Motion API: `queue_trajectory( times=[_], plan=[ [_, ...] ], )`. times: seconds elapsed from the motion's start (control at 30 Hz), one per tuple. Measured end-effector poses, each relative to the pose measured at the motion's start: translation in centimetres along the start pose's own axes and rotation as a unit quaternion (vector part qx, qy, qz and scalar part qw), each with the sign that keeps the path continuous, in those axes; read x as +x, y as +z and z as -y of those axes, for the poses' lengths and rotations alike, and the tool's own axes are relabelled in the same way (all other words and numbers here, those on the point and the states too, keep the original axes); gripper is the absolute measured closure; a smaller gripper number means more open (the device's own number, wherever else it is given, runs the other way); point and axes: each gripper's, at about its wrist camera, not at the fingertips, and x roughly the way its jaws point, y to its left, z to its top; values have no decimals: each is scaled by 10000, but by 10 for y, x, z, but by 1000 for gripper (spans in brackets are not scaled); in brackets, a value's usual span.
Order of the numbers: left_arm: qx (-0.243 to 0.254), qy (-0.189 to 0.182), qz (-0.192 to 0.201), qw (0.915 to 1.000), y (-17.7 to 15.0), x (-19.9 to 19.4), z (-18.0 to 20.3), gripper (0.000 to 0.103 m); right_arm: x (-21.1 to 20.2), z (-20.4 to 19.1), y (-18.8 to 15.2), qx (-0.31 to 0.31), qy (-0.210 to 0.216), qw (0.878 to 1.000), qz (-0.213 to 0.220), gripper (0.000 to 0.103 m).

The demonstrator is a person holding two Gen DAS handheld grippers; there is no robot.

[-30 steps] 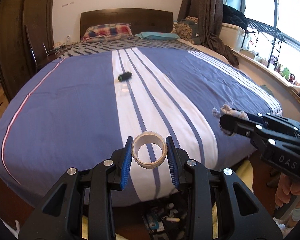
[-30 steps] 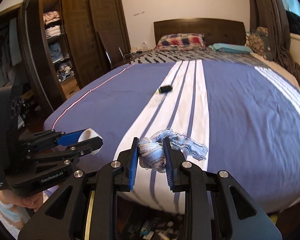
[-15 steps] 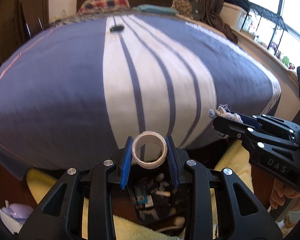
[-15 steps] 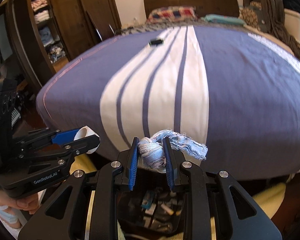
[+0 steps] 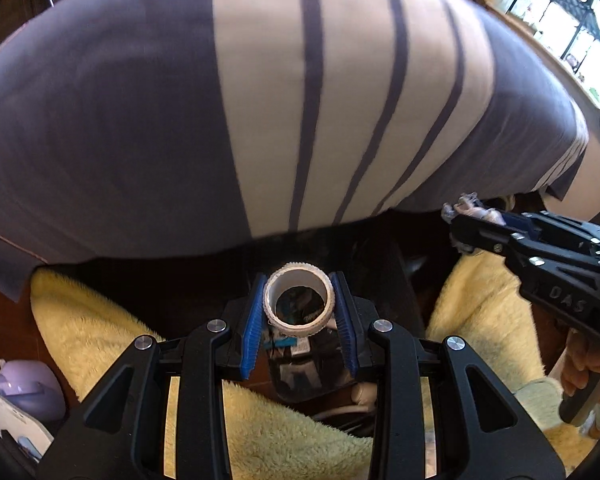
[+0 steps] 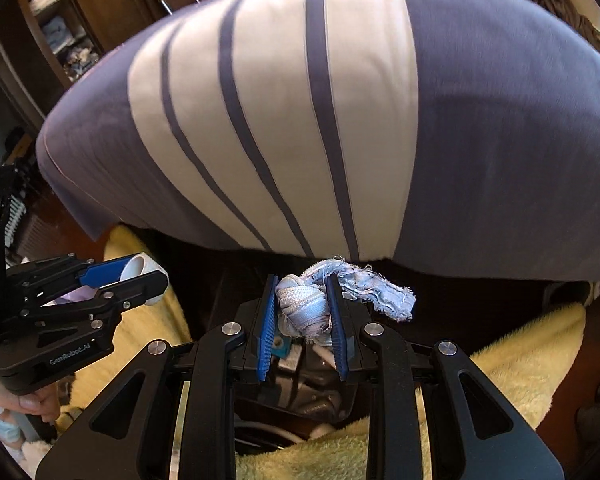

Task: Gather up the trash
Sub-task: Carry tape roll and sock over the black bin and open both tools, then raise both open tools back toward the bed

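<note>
Below both grippers lies the dark bin (image 5: 300, 376): left gripper (image 5: 299, 307) clamps a tape roll (image 5: 299, 300), right gripper (image 6: 303, 312) pinches a frayed rag (image 6: 304, 308).

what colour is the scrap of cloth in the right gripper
Pale blue with frayed edges; the scrap of cloth shows best in the right wrist view.

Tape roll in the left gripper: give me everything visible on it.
The tape roll is a nearly spent white ring with a wide hollow core and a ribbed, slightly ragged rim. It looks like paper or plastic tape on a pale core. The left gripper is shut on it, blue pads pressing its two sides, with the open core facing the camera. It hangs in the air below the bed's edge, over a dark bin of clutter. The right wrist view shows it side-on.
</note>
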Motion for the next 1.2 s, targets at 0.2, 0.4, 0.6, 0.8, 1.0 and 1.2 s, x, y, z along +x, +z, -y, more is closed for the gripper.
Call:
queue_trajectory(
  times=[0.2,0.4,0.6,0.8,1.0,1.2],
  plan=[
    [-88,-43,-445,9990,-5,34,-5,72,21,4,-10,117,-17,9993,-342,78],
    [-127,-186,-915,9956,-20,65,-5,72,46,11,-18,317,97,9967,-745,78],
    [-151,-326,-1159,9926,-24,82,-4,71,66,10,-19,405,293,9934,-1031,76],
    [-198,-393,-1257,9911,-27,89,-4,56,75,8,-18,445,367,9914,-1178,58],
    [-249,-316,-1171,9923,-26,80,-4,49,69,12,-16,571,334,9922,-1054,46],
    [-261,-122,-902,9955,-23,60,-7,26,51,20,-11,670,194,9947,-753,19]
  ],
)
